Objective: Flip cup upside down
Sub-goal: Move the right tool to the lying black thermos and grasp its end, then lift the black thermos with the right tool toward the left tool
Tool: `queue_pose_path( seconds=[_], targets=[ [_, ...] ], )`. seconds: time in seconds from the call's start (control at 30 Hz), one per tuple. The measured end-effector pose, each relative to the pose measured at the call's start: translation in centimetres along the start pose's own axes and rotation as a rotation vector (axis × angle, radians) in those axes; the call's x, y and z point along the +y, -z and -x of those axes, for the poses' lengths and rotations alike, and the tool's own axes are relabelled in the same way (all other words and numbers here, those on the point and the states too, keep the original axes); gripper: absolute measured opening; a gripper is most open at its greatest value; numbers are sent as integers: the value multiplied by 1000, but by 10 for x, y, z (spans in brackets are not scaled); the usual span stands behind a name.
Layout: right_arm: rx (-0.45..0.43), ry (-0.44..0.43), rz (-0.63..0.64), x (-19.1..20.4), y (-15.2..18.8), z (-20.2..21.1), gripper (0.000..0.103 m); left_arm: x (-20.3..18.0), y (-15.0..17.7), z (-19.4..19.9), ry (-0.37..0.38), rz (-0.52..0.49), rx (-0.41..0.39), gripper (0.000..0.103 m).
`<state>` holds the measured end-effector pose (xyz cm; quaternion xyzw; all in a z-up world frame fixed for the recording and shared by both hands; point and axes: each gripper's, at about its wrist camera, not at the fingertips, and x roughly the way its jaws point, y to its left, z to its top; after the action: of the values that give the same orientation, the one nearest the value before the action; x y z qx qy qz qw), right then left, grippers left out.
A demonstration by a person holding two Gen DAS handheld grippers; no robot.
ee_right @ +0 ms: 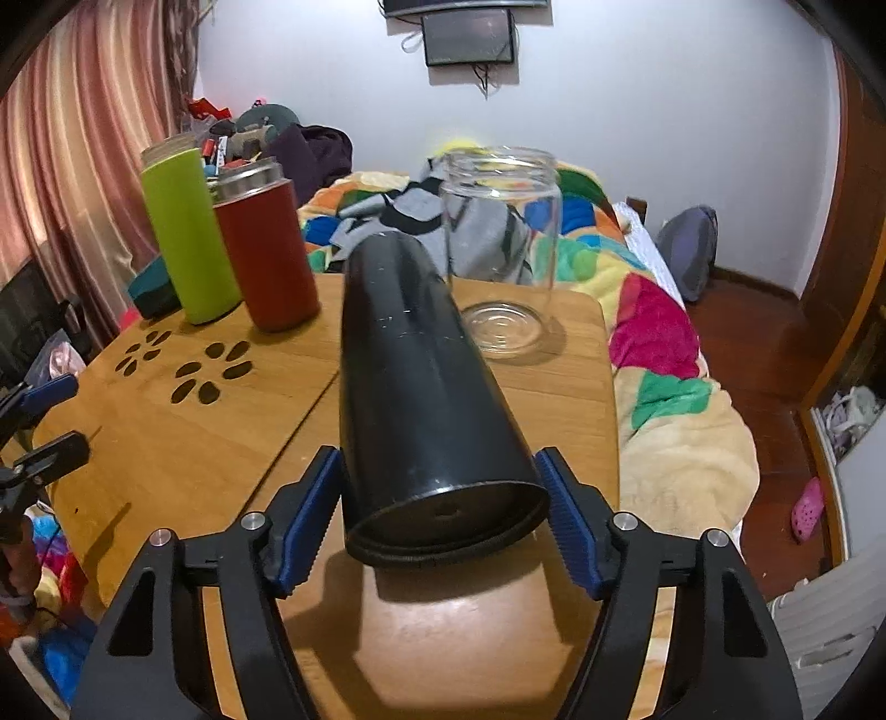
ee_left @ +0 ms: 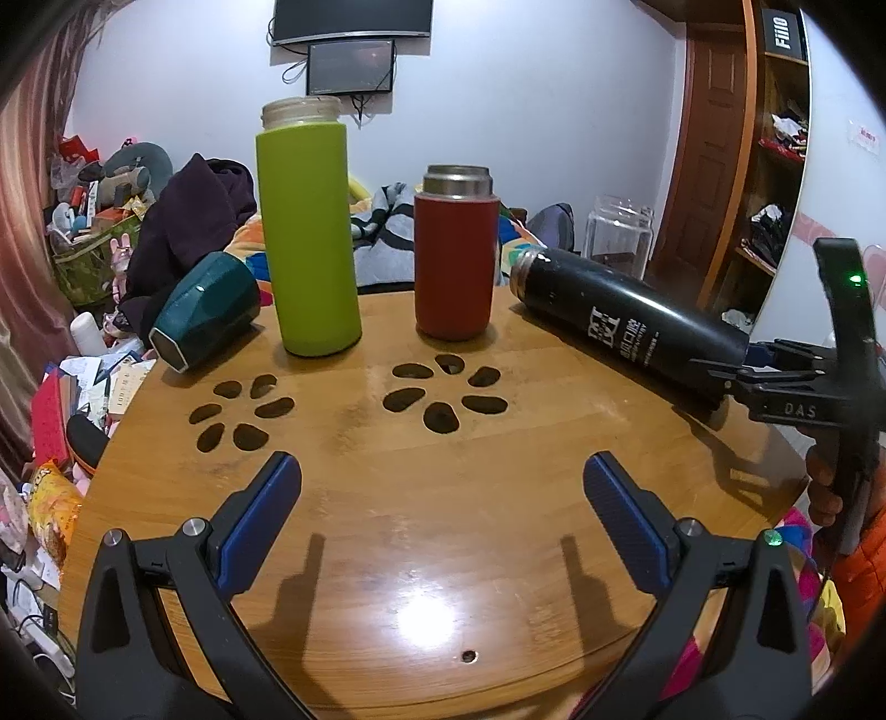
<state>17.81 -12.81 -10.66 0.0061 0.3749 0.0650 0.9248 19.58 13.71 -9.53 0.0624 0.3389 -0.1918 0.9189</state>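
Black flask (ee_right: 421,382): lies tilted, base toward the right wrist camera, mouth pointing away and raised off the wooden table (ee_left: 443,526); in the left wrist view its steel neck sits near the red flask and the clear jar.
Right gripper (ee_right: 437,509): both blue pads (ee_right: 310,515) are set against the sides of the black flask near its base, gripping it; a shadow lies on the table beneath the flask's base.
Left gripper (ee_left: 443,509): jaws spread wide with nothing between them, hovering low above the near part of the table, well apart from the cups.
Green flask (ee_left: 307,232): upright, open neck on top, at the far left part of the table.
Red flask (ee_left: 454,255): upright with a steel neck, just beside the green flask.
Teal cup (ee_left: 207,318): lying on its side at the far left edge, its hexagonal base toward the left wrist camera.
Clear jar (ee_right: 501,243): upright, mouth up, at the far right of the table, beyond the black flask.
Table: light wood with two flower-shaped cut-outs (ee_left: 443,396) in front of the green and red flasks.
Background: a bed with a colourful quilt (ee_right: 653,332), pink curtains (ee_right: 66,166), a dark screen (ee_right: 468,36) on the wall.
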Motion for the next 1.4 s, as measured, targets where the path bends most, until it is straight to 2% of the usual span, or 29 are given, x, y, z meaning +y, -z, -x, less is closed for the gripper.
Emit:
queue_pose_path(
  seconds=[0.13,0.3,0.43,0.53,0.63,0.8,0.93,1.4],
  targets=[
    [-43,23,39,25,5,15,62,-3,5,-2,4,-12,2,103],
    [-130,59,79,54,9,49,61,-7,8,-5,29,-18,2,103],
    [-188,55,89,71,12,77,61,-14,13,-5,44,-39,-22,103],
    [-209,55,113,86,15,92,61,-21,17,-2,37,-73,-65,103],
    [-219,47,138,103,18,104,61,-31,23,6,17,-130,-140,103],
    [-231,14,183,125,22,121,61,-45,26,19,37,-203,-256,103],
    [-235,-2,227,139,22,127,61,-58,33,25,25,-276,-334,103],
    [-192,-108,265,141,32,142,62,-68,44,37,95,-356,-515,103]
  ],
)
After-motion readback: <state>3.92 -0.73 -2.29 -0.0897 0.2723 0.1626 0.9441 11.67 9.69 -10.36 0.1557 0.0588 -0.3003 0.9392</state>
